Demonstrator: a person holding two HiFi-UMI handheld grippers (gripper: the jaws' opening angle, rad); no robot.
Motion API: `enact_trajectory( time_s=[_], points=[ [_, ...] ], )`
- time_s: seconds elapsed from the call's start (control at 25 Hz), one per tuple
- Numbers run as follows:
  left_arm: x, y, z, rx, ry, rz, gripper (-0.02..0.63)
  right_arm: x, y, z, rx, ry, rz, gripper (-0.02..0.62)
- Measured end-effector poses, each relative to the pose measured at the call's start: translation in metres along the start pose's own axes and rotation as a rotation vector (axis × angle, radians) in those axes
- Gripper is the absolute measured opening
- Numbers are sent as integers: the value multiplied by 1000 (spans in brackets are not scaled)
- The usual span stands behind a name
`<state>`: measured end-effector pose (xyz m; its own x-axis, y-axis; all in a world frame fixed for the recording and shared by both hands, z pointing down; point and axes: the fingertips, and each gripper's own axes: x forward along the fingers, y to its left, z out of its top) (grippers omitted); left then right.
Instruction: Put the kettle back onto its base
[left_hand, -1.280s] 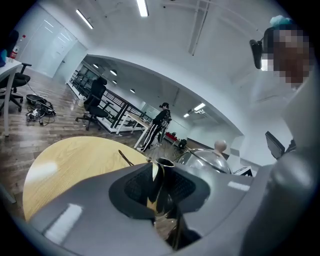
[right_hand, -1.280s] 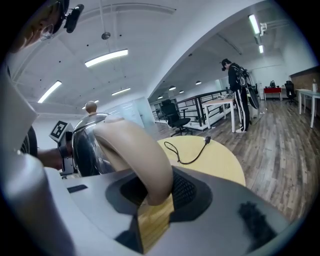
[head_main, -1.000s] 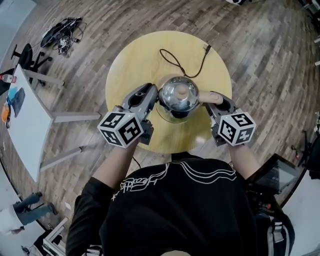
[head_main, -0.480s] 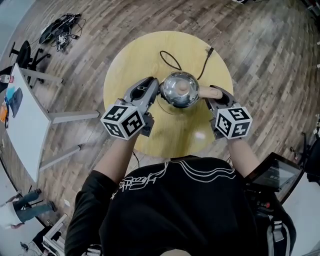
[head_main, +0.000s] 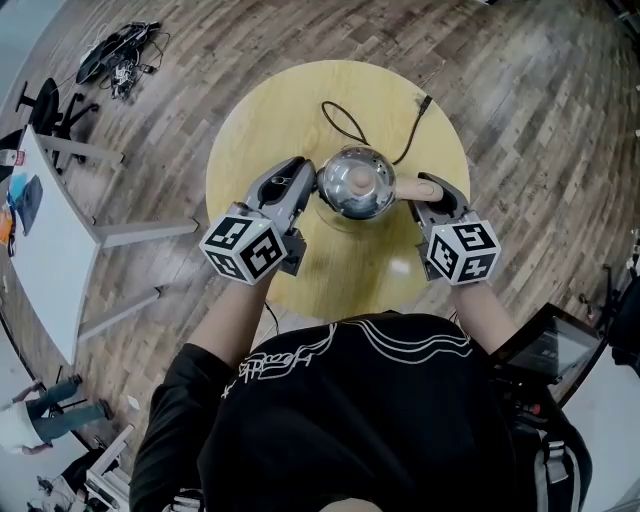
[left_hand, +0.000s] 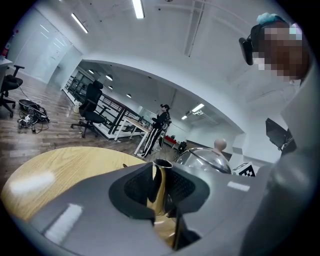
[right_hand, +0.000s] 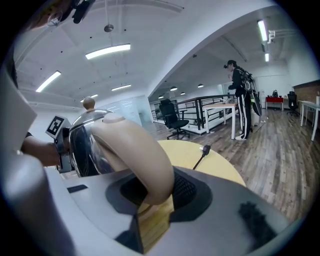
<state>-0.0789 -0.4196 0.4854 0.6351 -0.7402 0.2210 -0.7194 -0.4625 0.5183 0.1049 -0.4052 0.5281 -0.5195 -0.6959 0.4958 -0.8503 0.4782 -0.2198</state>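
Observation:
A shiny steel kettle with a knobbed lid and a beige handle stands over its round base in the middle of the yellow round table. I cannot tell whether it rests on the base. My left gripper is shut on the kettle's thin spout, with the lid just beyond. From the right, my right gripper is shut on the handle, which arches up out of the jaws beside the steel body.
The base's black cord loops across the far half of the table and ends in a plug near the rim. On the wooden floor stand a white desk, an office chair and a cable heap.
Both grippers have carried the kettle a little farther from me and lower, over the base. Both grips are unchanged.

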Motion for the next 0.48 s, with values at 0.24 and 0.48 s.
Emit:
enact_trajectory(
  time_s=[0.24,0.48],
  points=[
    [-6,2,-4,-13,5,9,58,1,4,-4,9,7,6,112],
    [-10,2,-11,-16,1,11,54,1,6,-11,0,18,3,112]
  ],
)
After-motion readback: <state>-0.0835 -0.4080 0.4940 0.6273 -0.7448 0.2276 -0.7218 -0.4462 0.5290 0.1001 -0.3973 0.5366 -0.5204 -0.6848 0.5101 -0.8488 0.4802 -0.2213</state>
